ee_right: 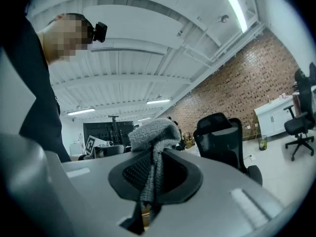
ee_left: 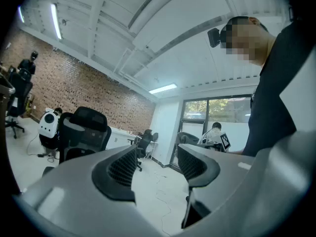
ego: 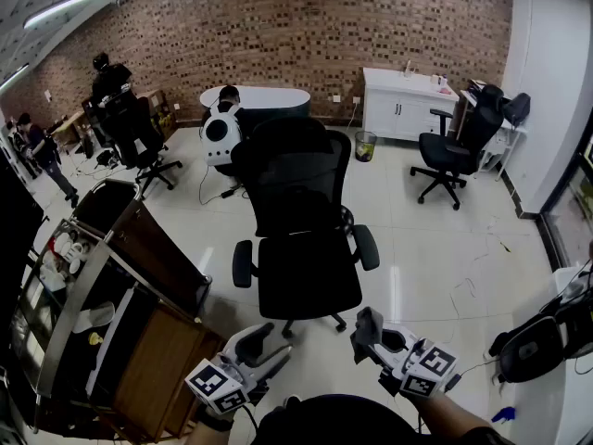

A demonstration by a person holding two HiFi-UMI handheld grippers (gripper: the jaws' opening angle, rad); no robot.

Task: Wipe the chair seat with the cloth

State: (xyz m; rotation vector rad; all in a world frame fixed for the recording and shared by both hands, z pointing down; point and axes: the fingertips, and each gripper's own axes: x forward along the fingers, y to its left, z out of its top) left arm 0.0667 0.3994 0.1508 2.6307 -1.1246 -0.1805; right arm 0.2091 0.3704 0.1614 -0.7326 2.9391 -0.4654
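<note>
A black office chair [ego: 298,225] stands on the white floor just ahead of me, its seat [ego: 309,287] bare and facing me. Both grippers are held low in front of my body, short of the seat and tilted upward. My left gripper [ego: 271,339] is open with nothing between its ribbed pads [ee_left: 121,168]; the chair [ee_left: 81,132] shows beyond it at the left. My right gripper [ego: 367,326] is shut on a grey terry cloth [ee_right: 154,133], which bunches above the jaws and hangs down between them. In the right gripper view the chair [ee_right: 222,141] stands to the right.
A wooden trolley with shelves [ego: 120,313] stands close at my left. A second black chair [ego: 454,151], a white cabinet [ego: 408,100] and a small bin [ego: 365,145] are at the back. A white round robot [ego: 220,137] sits behind the chair. Black equipment [ego: 542,346] lies at the right.
</note>
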